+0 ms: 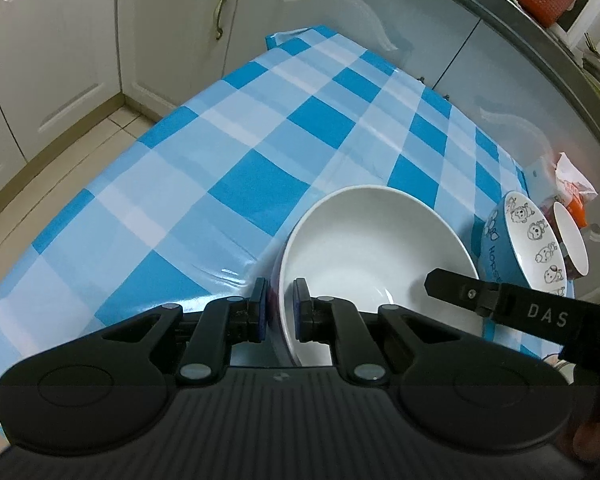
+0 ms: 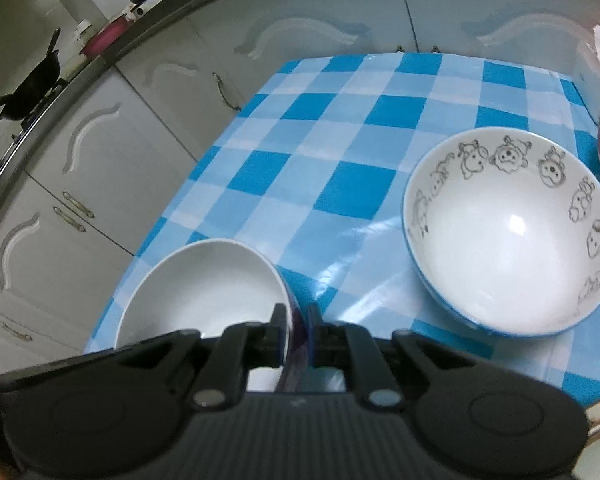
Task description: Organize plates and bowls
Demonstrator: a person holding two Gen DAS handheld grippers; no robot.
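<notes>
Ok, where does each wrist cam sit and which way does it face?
Left wrist: on the left gripper, angled down over the checked tablecloth towards cabinet doors. Its own fingers are shut on the white bowl rim, and the right gripper's finger enters at the right.
Right wrist: on the right gripper, angled down at the cartoon bowl. Its own fingers are shut on the white bowl's opposite rim.
Shared: white bowl, cartoon bowl, tablecloth, cabinets.
</notes>
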